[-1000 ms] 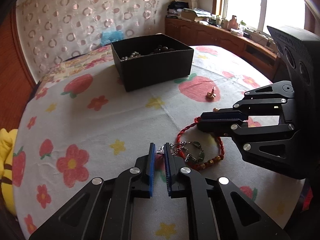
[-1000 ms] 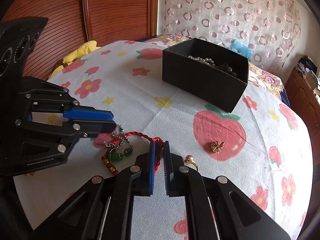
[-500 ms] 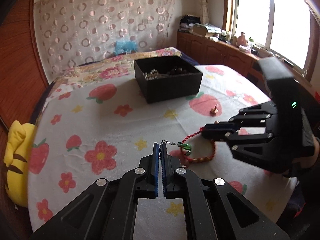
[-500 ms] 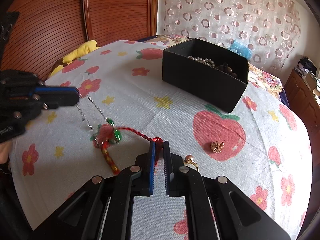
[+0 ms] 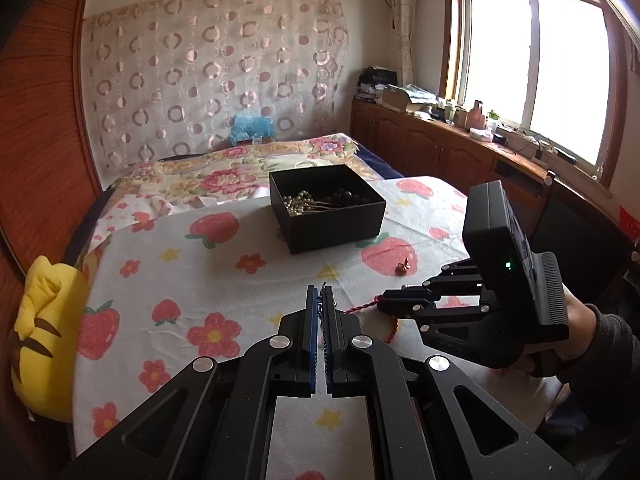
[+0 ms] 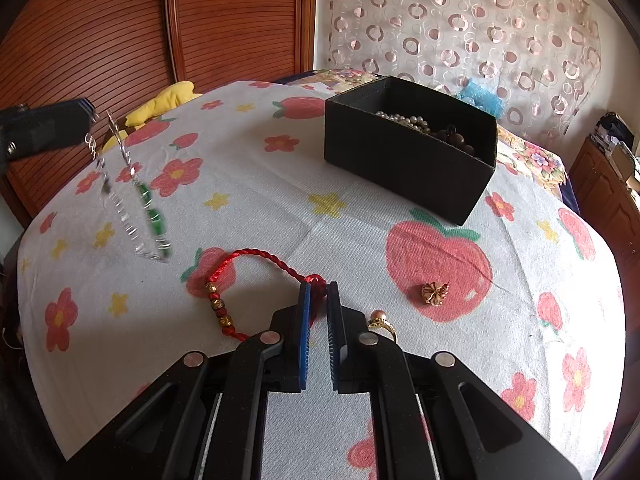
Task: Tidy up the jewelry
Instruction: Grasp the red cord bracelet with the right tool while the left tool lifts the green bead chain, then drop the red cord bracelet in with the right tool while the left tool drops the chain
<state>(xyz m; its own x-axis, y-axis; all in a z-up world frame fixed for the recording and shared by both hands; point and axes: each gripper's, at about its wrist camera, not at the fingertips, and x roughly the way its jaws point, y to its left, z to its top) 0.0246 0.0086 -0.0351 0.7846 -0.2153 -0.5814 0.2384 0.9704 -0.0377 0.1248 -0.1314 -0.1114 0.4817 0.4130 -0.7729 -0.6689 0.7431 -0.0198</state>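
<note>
My left gripper [image 5: 320, 294] is shut on a silver chain with green beads [image 6: 136, 208], which hangs blurred in the air off its tip [image 6: 89, 111] at the left of the right wrist view. My right gripper [image 6: 317, 294] is shut on the knot of a red cord bracelet [image 6: 256, 254] that lies on the flowered tablecloth [image 6: 280, 184]; the left wrist view shows it as the right gripper [image 5: 383, 305] on the red cord [image 5: 362, 309]. The black box [image 6: 400, 168] [image 5: 332, 232] holds pearls and dark beads.
A gold flower earring [image 6: 434, 293] [image 5: 402, 267] and a pearl ring [image 6: 380, 320] lie on the cloth right of my right gripper. A yellow plush [image 5: 44, 320] sits off the table's left edge. A person's hand [image 5: 580, 320] holds the right gripper.
The left gripper rose and drew back with the silver chain, pulling it free of the red bracelet; the chain now hangs above the cloth. The right gripper stayed put on the red cord.
</note>
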